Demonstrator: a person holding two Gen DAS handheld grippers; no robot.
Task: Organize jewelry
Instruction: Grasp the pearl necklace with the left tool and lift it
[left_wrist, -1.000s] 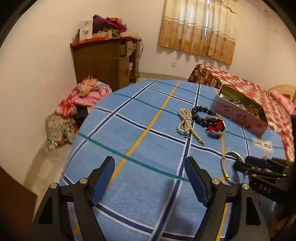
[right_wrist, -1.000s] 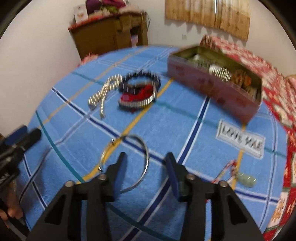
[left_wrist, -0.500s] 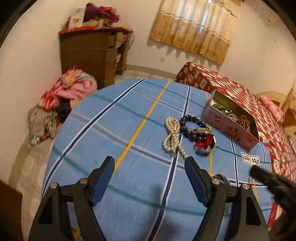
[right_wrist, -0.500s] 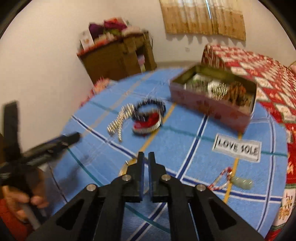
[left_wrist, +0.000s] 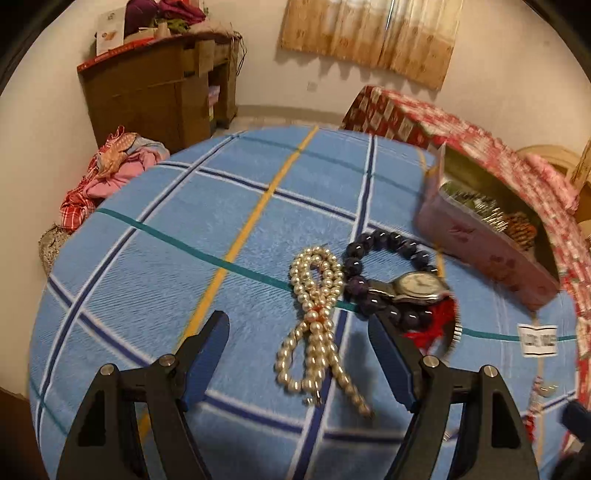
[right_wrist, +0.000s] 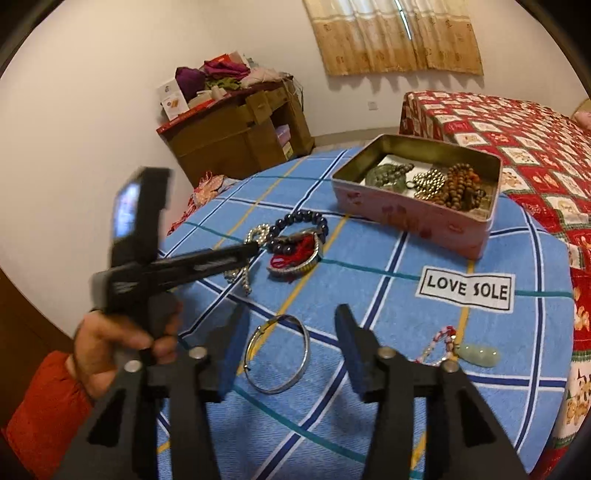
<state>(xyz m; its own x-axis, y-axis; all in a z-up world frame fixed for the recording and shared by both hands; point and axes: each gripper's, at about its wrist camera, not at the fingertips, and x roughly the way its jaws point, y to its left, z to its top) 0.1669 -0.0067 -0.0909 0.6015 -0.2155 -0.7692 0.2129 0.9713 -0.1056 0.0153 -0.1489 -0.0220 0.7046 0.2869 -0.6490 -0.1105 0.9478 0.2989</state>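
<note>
Silver bangle (right_wrist: 277, 354) lies free on the blue cloth near its front edge — the right hand-held gripper (right_wrist: 291, 354), pinched shut half a second ago, now gapes wide around it. Left hand-held gripper (left_wrist: 299, 358), also wide, has advanced over the pearl strand (left_wrist: 317, 325) — likely next for the tin (right_wrist: 417, 206).

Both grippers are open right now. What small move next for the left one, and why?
Probably ease the left gripper down and shut it on the pearl necklace: the strand lies loose on the blue cloth between its open fingers, and the pink tin stands open.
</note>
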